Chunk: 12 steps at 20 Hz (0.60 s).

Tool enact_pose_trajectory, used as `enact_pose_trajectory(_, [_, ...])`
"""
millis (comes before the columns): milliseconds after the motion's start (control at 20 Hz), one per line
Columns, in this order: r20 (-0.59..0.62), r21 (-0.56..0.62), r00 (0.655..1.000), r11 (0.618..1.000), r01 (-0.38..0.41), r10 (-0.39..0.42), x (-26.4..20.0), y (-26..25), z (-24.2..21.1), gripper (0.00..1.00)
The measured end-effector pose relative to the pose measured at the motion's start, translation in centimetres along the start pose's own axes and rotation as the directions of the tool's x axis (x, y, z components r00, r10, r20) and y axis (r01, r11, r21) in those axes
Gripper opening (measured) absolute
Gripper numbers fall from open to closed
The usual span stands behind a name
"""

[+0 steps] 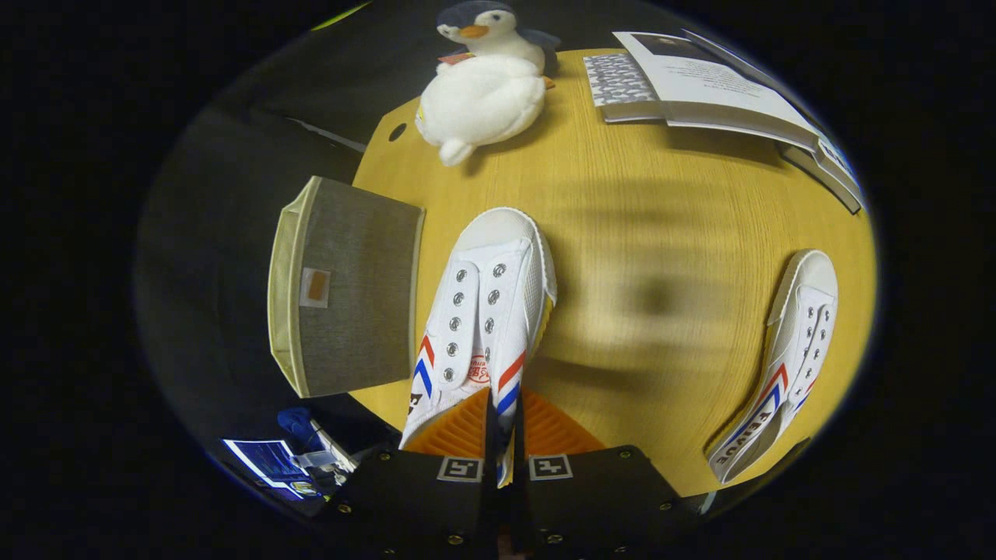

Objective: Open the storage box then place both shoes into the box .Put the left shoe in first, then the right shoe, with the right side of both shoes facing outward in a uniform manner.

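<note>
My gripper is shut on a white canvas shoe with red and blue side stripes, pinching the side wall of its collar between both fingers. The shoe hangs above the wooden table, toe pointing away from me. A second matching shoe lies on the table to the right, tipped on its side. The grey fabric storage box with cream trim stands at the table's left edge, just left of the held shoe; its grey lid faces me and its inside is hidden.
A white plush penguin sits at the far side of the table. Magazines and booklets lie stacked at the far right. Below the table's left edge are a blue item and a lit screen.
</note>
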<state>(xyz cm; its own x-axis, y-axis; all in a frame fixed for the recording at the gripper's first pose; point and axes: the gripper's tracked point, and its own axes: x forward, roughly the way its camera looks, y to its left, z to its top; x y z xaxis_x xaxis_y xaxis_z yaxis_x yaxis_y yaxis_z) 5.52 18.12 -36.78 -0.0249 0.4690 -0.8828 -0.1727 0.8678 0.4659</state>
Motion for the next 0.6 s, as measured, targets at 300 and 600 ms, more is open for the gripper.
enact_pose_trajectory(300, [0.071,-0.093,0.997,0.996,-0.016,0.023,-4.4,5.4,2.2,0.07])
enact_pose_trajectory(600, [0.131,-0.212,0.989,0.976,-0.045,0.074,-7.8,12.6,4.9,0.07])
